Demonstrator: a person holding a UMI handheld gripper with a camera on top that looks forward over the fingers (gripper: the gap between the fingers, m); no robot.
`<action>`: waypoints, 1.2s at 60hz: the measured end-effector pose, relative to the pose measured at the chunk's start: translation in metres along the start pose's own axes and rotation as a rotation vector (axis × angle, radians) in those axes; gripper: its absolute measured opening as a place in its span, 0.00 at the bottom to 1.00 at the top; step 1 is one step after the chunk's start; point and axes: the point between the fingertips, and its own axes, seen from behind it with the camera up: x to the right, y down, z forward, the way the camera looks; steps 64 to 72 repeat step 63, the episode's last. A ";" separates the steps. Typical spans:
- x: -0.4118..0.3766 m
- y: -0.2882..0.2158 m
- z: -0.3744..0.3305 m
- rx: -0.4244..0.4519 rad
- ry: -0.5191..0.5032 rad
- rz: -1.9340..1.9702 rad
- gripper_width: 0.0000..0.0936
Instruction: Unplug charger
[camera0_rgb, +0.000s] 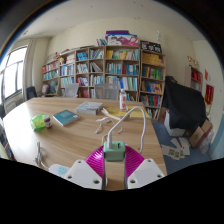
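Gripper: our two white fingers with magenta inner pads (113, 166) sit low over the pale wooden table (60, 140), pointing toward the bookshelves.
Jaws: they stand apart, with a gap at each side of the small block between them; we cannot call it a grip.
Charger: the small pale-green boxy plug (115, 150) stands between the pads, just above the tabletop.
Cable: a thin white cord (128, 120) loops up from the charger and runs away across the table toward a white upright item further back.
Socket: what the charger is seated in is hidden by the fingers; we cannot tell.
Step in hand: we judge this as the approach and lining-up, with the plug framed but not yet pinched.
Next move: we expect it calls for closing squarely on the plug's sides, then pulling straight out along its pins.
Surroundings: a blue book (66, 117) and a green object (39, 122) lie well apart on the table.
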 end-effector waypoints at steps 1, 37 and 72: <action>0.007 0.009 0.000 -0.021 0.009 -0.006 0.26; 0.032 0.193 0.014 -0.524 0.026 -0.035 0.50; 0.004 0.141 -0.107 -0.418 0.182 0.132 0.90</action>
